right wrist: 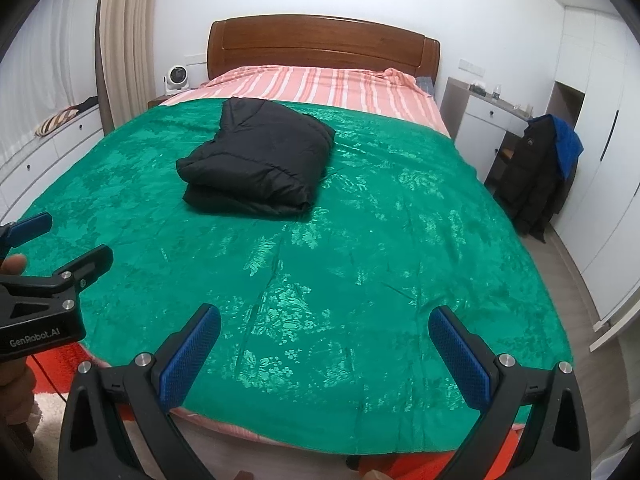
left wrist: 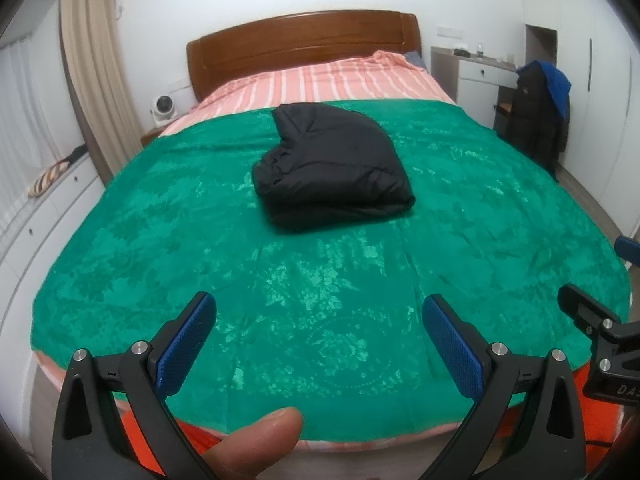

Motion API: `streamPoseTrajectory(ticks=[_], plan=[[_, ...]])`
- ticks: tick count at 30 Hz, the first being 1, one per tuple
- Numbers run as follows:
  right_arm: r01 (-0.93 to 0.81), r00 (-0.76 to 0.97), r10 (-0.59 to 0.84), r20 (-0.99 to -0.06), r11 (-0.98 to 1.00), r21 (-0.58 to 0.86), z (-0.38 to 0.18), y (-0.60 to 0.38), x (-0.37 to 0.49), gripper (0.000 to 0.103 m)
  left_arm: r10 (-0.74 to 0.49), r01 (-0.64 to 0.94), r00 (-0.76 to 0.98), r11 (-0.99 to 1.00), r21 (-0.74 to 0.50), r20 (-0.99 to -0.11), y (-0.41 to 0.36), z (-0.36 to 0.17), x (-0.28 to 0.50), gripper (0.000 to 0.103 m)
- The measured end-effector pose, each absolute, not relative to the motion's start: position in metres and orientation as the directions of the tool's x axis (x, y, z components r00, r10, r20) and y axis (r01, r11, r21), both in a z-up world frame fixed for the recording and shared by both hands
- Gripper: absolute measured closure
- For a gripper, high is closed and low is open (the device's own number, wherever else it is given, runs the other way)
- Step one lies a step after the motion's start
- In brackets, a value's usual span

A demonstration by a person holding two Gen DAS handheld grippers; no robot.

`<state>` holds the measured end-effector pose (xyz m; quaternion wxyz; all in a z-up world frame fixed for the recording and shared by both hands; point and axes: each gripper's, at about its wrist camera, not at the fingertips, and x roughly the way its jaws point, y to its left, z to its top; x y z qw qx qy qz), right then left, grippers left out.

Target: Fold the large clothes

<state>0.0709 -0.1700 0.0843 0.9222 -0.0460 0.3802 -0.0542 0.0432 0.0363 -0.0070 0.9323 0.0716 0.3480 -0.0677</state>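
A black puffer jacket [left wrist: 332, 168] lies folded into a thick bundle on the green bedspread [left wrist: 160, 240], toward the middle of the bed. It also shows in the right wrist view [right wrist: 256, 160] on the bedspread [right wrist: 400, 240]. My left gripper [left wrist: 320, 308] is open and empty, held back over the bed's near edge, well short of the jacket. My right gripper [right wrist: 324, 320] is open and empty, also over the near edge. The left gripper shows at the left edge of the right wrist view [right wrist: 68, 244].
A wooden headboard [left wrist: 304, 40] and striped pink sheet [left wrist: 320, 80] lie beyond the jacket. A chair draped with dark and blue coats [left wrist: 536, 108] stands right of the bed by a white desk [left wrist: 480, 76]. A small fan [left wrist: 162, 108] and curtain [left wrist: 88, 60] are at left.
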Motion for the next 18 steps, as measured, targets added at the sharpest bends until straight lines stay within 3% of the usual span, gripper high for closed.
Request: streamPoseTrajectory(ticks=[18], plan=[[0.036, 0.722, -0.093, -0.685, 0.995, -0.098, 0.1, -0.163, 0.069, 0.0, -0.061, 0.142, 0.77, 0.987, 0.077, -0.636, 0.041, 0.008, 0.047, 0.0]])
